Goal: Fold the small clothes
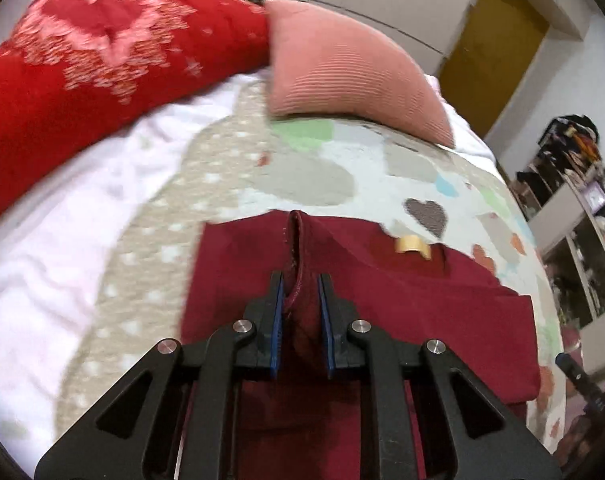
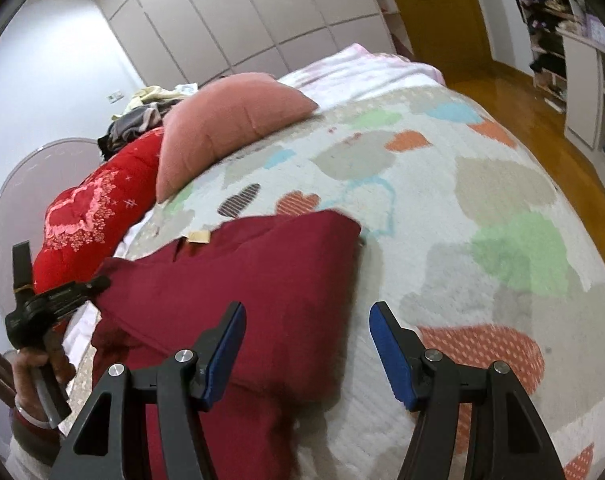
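Now the left gripper is pinching the maroon garment's edge while the right gripper is hanging open, so the fold may slip sideways.

Home bedroom. Bed with heart-patterned quilt over pale pink sheet, pink ribbed cushion and red embroidered pillow at the head. Heap of loose clothes behind the pillows. White floor-to-ceiling wardrobe doors along the wall, yellow-wood door, glossy wooden floor, cluttered open shelving at the side.
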`<state>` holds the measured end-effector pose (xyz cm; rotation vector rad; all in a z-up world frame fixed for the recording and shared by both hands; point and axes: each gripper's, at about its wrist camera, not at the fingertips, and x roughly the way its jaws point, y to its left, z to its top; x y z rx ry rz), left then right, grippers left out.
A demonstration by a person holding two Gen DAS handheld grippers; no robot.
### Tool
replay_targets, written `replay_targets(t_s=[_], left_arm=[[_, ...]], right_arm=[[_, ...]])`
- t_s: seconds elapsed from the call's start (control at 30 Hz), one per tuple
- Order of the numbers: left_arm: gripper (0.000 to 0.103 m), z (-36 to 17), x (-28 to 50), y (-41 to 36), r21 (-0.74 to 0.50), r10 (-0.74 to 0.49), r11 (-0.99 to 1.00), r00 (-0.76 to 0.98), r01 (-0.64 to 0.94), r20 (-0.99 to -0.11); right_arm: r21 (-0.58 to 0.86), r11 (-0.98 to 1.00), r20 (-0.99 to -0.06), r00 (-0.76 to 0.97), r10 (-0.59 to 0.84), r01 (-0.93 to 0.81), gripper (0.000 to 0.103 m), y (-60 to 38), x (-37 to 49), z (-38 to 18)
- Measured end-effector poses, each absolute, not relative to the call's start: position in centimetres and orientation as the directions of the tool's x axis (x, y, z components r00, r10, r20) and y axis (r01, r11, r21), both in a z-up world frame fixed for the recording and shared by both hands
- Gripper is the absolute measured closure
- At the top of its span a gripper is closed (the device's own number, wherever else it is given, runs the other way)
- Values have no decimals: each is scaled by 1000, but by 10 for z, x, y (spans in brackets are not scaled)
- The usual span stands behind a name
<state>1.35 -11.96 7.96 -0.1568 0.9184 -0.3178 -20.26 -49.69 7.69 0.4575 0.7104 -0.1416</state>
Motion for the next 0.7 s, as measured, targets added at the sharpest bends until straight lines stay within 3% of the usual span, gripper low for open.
replay_targets(t_s=[0.17,0.37,0.43,0.5,0.7], left_arm=[[88,53,3,-105,-220,-278,960,545,171,-791],[88,34,-3,-102,-202,-251,968,533,149,-808],[86,35,-2,-102,-204,-251,968,530,147,-810],[84,38,-3,-100,-209,-257,966,521,150,-814],[78,47,-26,-87,-205,-255,967,537,152,-804]], right_arm=[[359,899,-667,743,58,252,41,-483,-186,74],[236,933,-720,694,-19,271,42,-467,-157,62],[139,950,-753,653,-83,281,54,-462,-141,51],[50,954,-796,589,-141,296,54,-464,-125,34],[18,956,-760,625,-177,293,54,-455,-162,59]])
